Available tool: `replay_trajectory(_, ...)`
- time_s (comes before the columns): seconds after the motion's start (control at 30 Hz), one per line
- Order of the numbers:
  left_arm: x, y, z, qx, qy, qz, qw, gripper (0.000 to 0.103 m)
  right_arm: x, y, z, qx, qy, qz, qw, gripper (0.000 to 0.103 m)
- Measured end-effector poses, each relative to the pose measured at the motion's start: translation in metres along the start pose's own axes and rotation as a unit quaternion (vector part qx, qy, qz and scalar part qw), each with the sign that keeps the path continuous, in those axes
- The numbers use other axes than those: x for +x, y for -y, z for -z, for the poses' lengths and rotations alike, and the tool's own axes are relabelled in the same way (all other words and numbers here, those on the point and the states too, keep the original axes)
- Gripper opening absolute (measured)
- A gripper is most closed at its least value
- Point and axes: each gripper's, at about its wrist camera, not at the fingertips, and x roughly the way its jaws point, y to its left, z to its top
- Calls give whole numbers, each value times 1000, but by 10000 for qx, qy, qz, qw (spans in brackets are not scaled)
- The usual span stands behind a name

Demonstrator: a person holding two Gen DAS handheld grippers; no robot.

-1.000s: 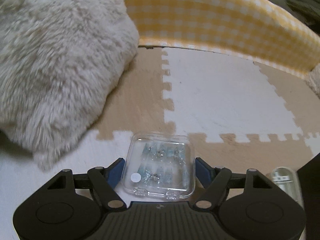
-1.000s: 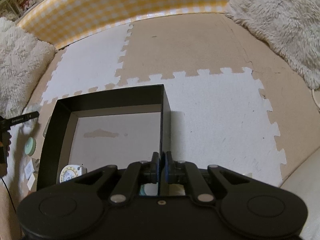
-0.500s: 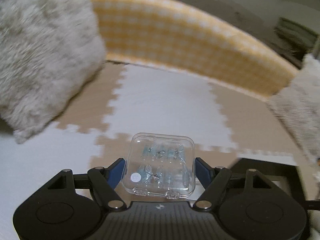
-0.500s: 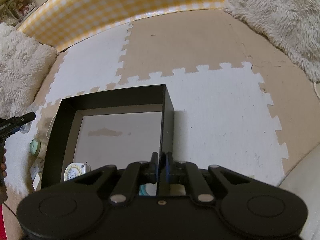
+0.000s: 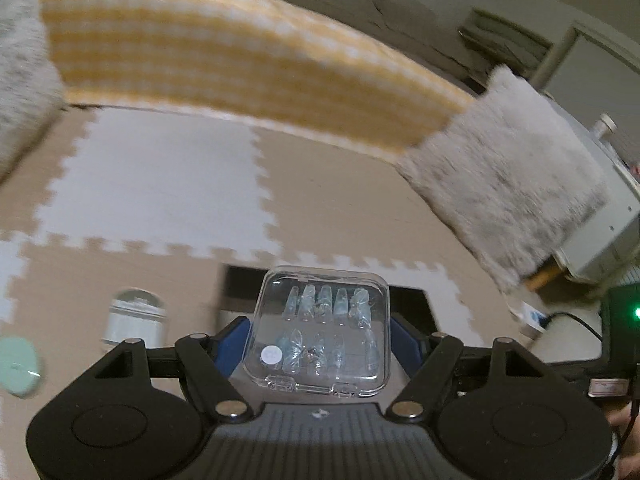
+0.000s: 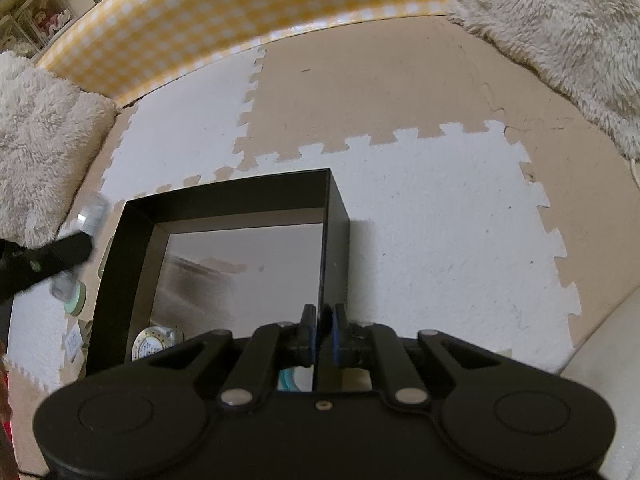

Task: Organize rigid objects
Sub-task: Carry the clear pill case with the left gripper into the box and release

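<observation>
Left tongs (image 5: 320,340) clamped on the sides of a clear case (image 5: 320,332), held above the floor mat (image 5: 160,184) near the black box (image 6: 224,216). Right tongs (image 6: 320,332) pinched together on the box's right wall.

The left gripper (image 5: 320,340) fills the bottom of its frame, blue-padded jaws clamped on the sides of a clear square plastic case (image 5: 322,330); the right gripper (image 6: 323,330), low centre, pinches a black box's thin wall (image 6: 326,264)
</observation>
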Motion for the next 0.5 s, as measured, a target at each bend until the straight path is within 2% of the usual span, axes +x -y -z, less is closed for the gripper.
replay_trajectory(0.17, 36, 26, 10, -68, -347, 168, 9992, 75, 0, 0, 0, -11, 1, -27, 10000, 9)
replay_trajectory(0.5, 92, 36, 18, -376, -585, -23, 9976, 75, 0, 0, 0, -42, 14, -56, 10000, 9)
